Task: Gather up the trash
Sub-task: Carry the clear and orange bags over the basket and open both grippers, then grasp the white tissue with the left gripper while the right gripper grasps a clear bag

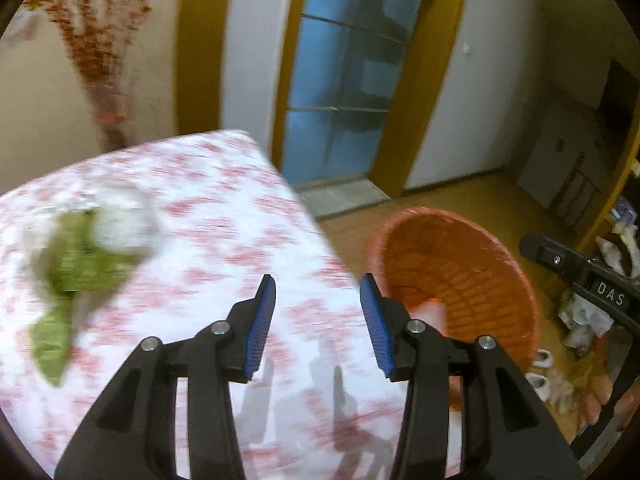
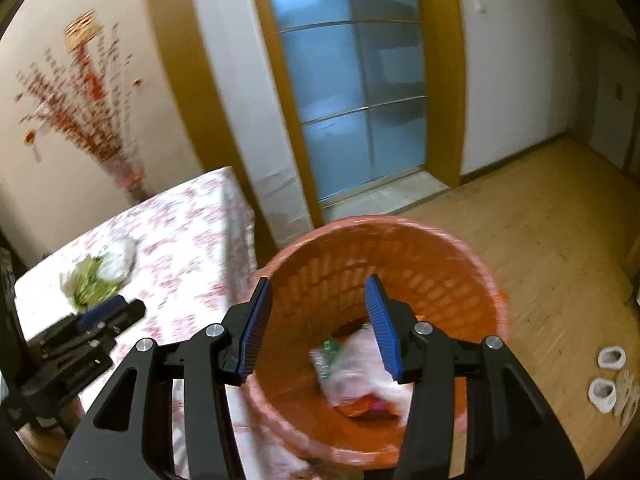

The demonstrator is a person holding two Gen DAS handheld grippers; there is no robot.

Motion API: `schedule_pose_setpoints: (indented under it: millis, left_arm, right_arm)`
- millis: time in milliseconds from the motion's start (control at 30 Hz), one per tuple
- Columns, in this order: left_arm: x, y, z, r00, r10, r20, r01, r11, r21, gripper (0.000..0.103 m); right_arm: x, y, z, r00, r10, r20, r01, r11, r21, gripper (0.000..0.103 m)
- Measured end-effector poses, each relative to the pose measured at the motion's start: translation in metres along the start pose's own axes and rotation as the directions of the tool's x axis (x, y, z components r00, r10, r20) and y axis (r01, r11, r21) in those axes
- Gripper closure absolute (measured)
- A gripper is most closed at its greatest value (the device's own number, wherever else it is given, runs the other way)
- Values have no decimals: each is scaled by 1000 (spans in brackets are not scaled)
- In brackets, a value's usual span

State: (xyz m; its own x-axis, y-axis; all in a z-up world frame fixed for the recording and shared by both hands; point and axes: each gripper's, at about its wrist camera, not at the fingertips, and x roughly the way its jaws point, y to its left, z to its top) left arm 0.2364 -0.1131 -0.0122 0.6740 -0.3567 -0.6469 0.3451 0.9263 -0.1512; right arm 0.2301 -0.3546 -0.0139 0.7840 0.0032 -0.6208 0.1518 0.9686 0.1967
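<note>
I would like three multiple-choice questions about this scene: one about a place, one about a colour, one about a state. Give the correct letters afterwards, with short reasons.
1. Where does the green and white trash bundle lie?
A. on the flowered tablecloth
B. on the floor
C. on a chair

2. What colour is the waste basket?
A. blue
B. orange
C. black

3. How is the right gripper over the basket?
A. shut on a bag
B. open, holding nothing
C. shut, empty

Answers: 1 A, the bundle rests on the cloth; 2 B, its mesh wall is orange; 3 B, the blue fingers stand apart with only the basket's inside seen between them.
</note>
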Motion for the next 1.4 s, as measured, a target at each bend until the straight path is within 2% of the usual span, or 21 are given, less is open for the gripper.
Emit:
schedule_pose_setpoints:
  millis: [200,333,500,600,800,933,1000,1033,1067,1133,1200,1400]
  left_arm:
    - [-45,73,-9,985,161,57,-158,986,-58,56]
    - [-67,134,-13,963,264,61,-253,957,-140,54]
    - [-85,194,-23,939,339,52,-319,919,-232,54]
    - [-90,221,-28,930,365,45,-340,901,-270,54]
    - [-90,248,-30,929,368,35,-341,889,-304,54]
    - [-86,254,-29,940,339,37,-312,900,-305,51]
    - [-81,254,-28,944,327,40,-301,907,-295,48]
    - [-79,252,-26,947,319,40,-295,912,-285,48]
    - [-77,251,-26,948,315,40,-292,915,-278,48]
    - [-72,246,-24,953,301,38,-281,924,-261,47]
    - [-68,242,-22,957,289,37,-271,930,-248,45]
    - [-55,220,-17,971,237,27,-225,948,-224,43]
  right_arm:
    - [19,66,-5,994,100,-51,-104,991,-87,54]
    - [32,113,-6,981,173,-87,-184,973,-141,54]
    - [56,175,-7,960,245,-134,-269,939,-214,56]
    - [79,203,-2,945,276,-178,-311,926,-216,59]
    - [138,252,17,934,278,-226,-323,925,-201,60]
    - [176,274,27,922,275,-271,-330,926,-183,60]
    - [189,282,24,921,246,-303,-316,926,-208,60]
    - [194,285,22,924,224,-310,-301,926,-230,61]
    - [199,287,19,926,204,-318,-289,924,-250,67]
    - [201,285,13,926,201,-318,-292,917,-272,79]
    - [194,280,11,932,200,-304,-289,914,-286,83]
    - [175,249,15,944,197,-265,-262,936,-234,87]
